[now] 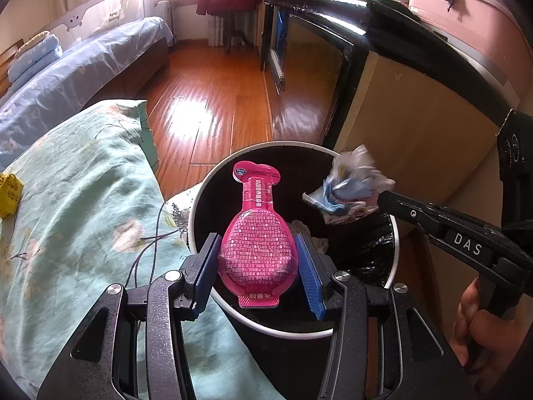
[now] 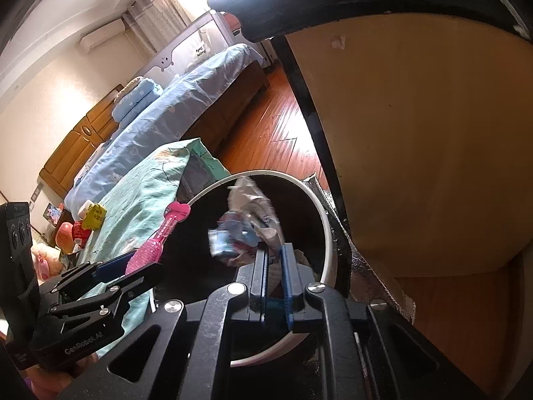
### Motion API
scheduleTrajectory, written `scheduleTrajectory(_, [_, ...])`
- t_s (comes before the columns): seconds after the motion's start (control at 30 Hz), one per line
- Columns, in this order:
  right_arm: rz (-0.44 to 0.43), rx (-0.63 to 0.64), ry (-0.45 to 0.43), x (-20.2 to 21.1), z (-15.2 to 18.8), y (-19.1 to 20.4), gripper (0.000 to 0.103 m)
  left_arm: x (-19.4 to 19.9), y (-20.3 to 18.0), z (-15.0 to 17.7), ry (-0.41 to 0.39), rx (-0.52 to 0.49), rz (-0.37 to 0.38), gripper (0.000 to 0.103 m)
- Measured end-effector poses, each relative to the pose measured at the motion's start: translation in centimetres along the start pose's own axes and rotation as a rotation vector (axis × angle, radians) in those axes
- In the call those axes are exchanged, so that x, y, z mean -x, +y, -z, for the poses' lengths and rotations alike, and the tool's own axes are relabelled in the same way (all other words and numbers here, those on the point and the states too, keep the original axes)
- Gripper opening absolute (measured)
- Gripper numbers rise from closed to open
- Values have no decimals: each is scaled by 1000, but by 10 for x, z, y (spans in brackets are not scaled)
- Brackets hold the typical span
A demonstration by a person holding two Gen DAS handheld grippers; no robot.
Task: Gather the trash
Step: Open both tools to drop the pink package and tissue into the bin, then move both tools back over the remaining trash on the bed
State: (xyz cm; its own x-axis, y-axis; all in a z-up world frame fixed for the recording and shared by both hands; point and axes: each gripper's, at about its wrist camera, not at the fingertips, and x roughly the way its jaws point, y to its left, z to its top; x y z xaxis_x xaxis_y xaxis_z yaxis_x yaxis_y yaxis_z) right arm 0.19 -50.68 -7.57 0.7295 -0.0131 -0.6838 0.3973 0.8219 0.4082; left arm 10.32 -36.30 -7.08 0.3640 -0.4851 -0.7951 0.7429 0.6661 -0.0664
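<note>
A round bin with a white rim (image 1: 202,200) and a black liner stands on the floor between the bed and a cabinet. My left gripper (image 1: 256,237) is shut on a pink bottle-shaped pouch (image 1: 258,250), held upright over the bin's near side. My right gripper (image 1: 383,200) reaches in from the right, shut on a crumpled white and blue wrapper (image 1: 349,186) that hangs over the bin's mouth and looks blurred. In the right wrist view the wrapper (image 2: 246,220) sticks out past the right gripper (image 2: 274,250), above the bin (image 2: 320,206). The left gripper (image 2: 143,261) holds the pouch (image 2: 163,233) at the left.
A green floral quilt (image 1: 83,216) lies left of the bin with a yellow carton (image 1: 10,193) on it and a thin cable across it. A tan cabinet side (image 1: 416,116) and a black desk edge (image 1: 349,10) stand right. A hand (image 1: 476,326) grips the right tool. Wooden floor (image 1: 216,100) lies beyond.
</note>
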Motion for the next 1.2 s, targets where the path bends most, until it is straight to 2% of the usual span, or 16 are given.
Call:
scheduleTrajectory(0.03, [-8, -8, 5, -1, -1, -1, 11, 0, 0, 0, 2, 1, 1, 46])
scheduleTrajectory(0.1, [-13, -17, 8, -3, -2, -2, 12, -2, 3, -1, 14, 8, -5, 58])
scheduleTrajectory(0.17, [-25, -26, 4, -1, -2, -3, 15, 0, 6, 1, 1, 18, 0, 61])
scheduleTrajectory(0.2, [-35, -30, 0, 0, -2, -3, 22, 2, 7, 3, -1, 23, -2, 64])
scheduleTrajectory(0.23, [-42, -32, -6, 2, -2, -2, 35, 4, 10, 5, -4, 31, -7, 66])
scheduleTrajectory(0.3, [-64, -33, -24, 7, -1, 1, 51, 9, 15, 11, -16, 43, -17, 72])
scheduleTrajectory(0.37, [-76, -25, -29, 11, -1, 6, 52, 15, 22, 18, -24, 63, -27, 73])
scheduleTrajectory(0.5, [-105, -6, -45, 15, -1, 23, 73, 30, 45, 36, -38, 128, -37, 74])
scheduleTrajectory(0.7, [-152, 71, -45, 11, 4, 67, 81, 57, 84, 62, -82, 234, -91, 75])
scheduleTrajectory(1.2, [-256, 247, 84, -45, 31, 184, 82, 114, 195, 126, -125, 429, -291, 75])
